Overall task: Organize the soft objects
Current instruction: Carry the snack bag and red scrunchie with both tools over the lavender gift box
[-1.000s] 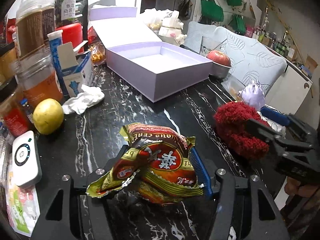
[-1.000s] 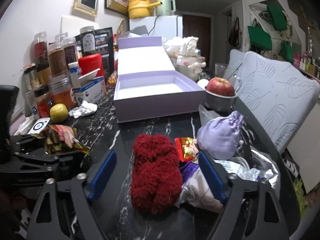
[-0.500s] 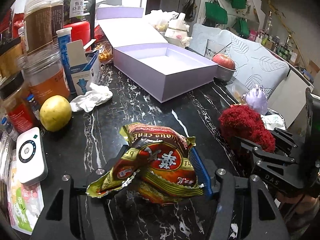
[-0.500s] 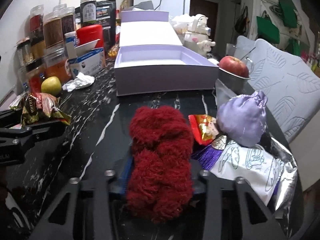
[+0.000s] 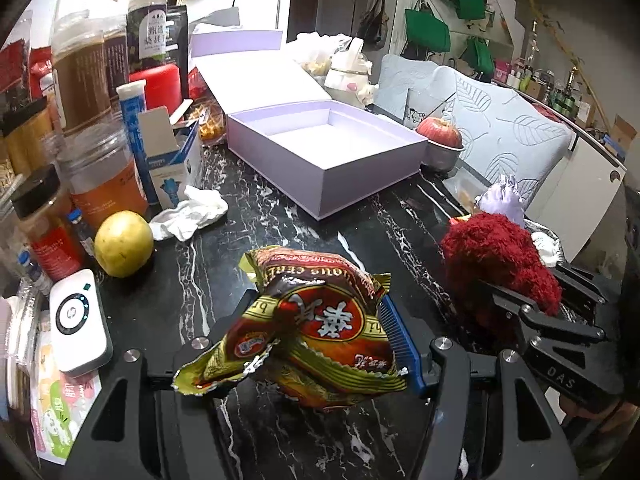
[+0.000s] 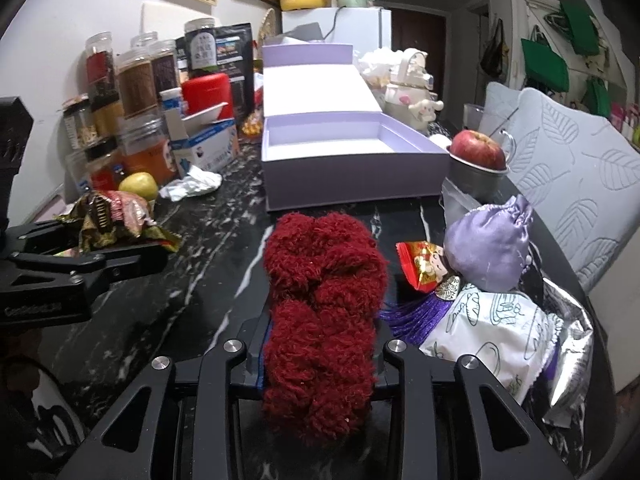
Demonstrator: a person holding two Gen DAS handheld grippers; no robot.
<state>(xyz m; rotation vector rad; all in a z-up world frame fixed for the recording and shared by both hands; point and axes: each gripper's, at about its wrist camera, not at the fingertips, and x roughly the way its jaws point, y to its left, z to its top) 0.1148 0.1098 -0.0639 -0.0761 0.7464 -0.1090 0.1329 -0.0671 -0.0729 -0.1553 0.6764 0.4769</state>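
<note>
My left gripper [image 5: 320, 344] is shut on a crinkled yellow-and-red snack packet [image 5: 308, 336], held just above the black marble table [image 5: 280, 224]. My right gripper [image 6: 320, 344] is shut on a fuzzy dark red soft bundle [image 6: 320, 300], squeezed between its blue pads. In the left wrist view that red bundle [image 5: 496, 264] sits at the right, in the right gripper [image 5: 532, 300]. The right wrist view has the snack packet [image 6: 116, 216] at its left. An open lilac box [image 6: 352, 160] stands empty behind both, its lid folded back.
Beside the red bundle lie a lilac satin pouch [image 6: 488, 244], a small red packet [image 6: 424, 264] and a white-and-silver bag [image 6: 512, 336]. An apple in a metal cup [image 6: 478, 160] stands right of the box. Jars, a carton, a yellow fruit [image 5: 124, 242], crumpled tissue [image 5: 192, 216] and a white device [image 5: 78, 328] crowd the left.
The right gripper's jaws closed from wide apart onto the red bundle. The left gripper kept its hold on the snack packet without moving.
</note>
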